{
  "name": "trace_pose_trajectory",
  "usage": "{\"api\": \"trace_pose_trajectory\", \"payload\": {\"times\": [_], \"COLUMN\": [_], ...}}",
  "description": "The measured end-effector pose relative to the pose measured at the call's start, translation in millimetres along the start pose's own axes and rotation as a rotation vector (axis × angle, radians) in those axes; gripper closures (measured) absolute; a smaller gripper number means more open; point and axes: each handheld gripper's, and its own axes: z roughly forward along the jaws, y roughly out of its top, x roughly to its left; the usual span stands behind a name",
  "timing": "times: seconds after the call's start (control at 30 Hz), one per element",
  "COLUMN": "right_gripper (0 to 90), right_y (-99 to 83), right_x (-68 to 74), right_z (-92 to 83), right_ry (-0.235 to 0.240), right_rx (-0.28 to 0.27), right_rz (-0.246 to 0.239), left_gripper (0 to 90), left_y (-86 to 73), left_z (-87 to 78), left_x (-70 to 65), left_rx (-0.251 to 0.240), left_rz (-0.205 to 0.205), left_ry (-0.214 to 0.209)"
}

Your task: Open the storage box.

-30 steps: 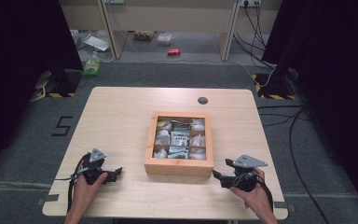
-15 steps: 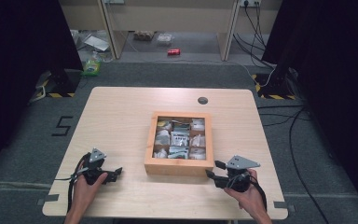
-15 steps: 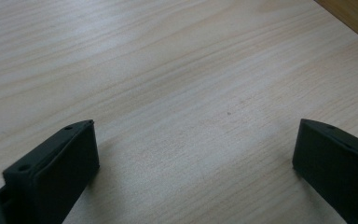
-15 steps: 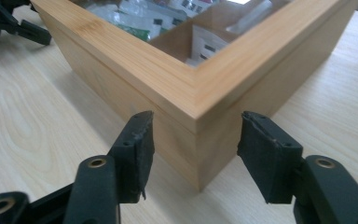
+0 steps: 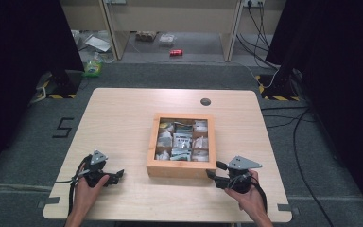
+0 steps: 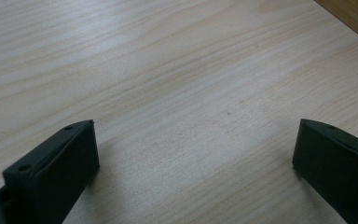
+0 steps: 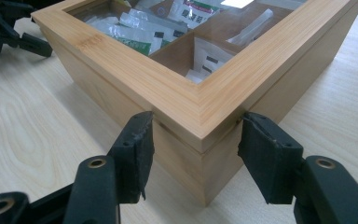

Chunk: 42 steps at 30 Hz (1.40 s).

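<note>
One corner decides it: right hand-held gripper (image 7: 193,154) straddles the near-right corner of the wooden box (image 7: 214,100), jaws having just closed in, pads about touching both faces. Left hand-held gripper (image 5: 116,176) sits wide on the worktop (image 6: 168,70), well left. Packet print unreadable.

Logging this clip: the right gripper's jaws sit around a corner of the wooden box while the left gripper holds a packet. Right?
Not quite. The left gripper holds nothing; the left gripper view shows bare table between open jaws. The right gripper does straddle the box corner.
</note>
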Motion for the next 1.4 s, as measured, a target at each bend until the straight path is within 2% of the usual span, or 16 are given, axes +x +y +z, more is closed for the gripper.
{"api": "trace_pose_trajectory", "payload": {"times": [0.7, 0.8, 0.83, 1.07, 1.1, 1.13, 1.23, 1.4], "right_gripper": [43.6, 43.4, 43.5, 43.7, 46.7, 46.7, 46.7, 47.7], "right_y": [2.7, 4.3, 5.6, 12.6, 15.2, 16.3, 19.1, 22.0], "right_x": [2.4, 2.5, 2.4, 2.7, 2.8, 2.1, 2.2, 1.2], "right_z": [-0.7, -1.6, -2.6, -6.9, -8.0, -7.7, -5.0, -1.7], "right_ry": [-0.003, 0.002, 0.011, 0.016, 0.0, 0.004, 0.011, 0.009], "right_rx": [-0.025, -0.036, -0.055, -0.094, -0.104, -0.11, -0.117, -0.12], "right_rz": [0.017, 0.024, 0.038, 0.037, 0.019, 0.024, 0.04, 0.034], "left_gripper": [0.0, 0.0, 0.0, 0.0, 0.0, 0.0, 0.0, 0.0], "left_y": [0.0, 0.0, 0.0, 0.0, 0.0, 0.0, 0.0, 0.0], "left_z": [0.1, 0.0, 0.0, 0.0, 0.0, 0.0, 0.0, 0.0], "left_x": [0.0, 0.0, 0.0, 0.0, 0.0, 0.0, 0.0, 0.0], "left_rx": [-0.001, 0.0, 0.0, 0.0, 0.0, 0.0, 0.0, 0.0], "left_rz": [0.0, 0.0, 0.0, 0.0, 0.0, 0.0, 0.0, 0.0], "left_ry": [0.0, 0.0, 0.0, 0.0, 0.0, 0.0, 0.0, 0.0]}}
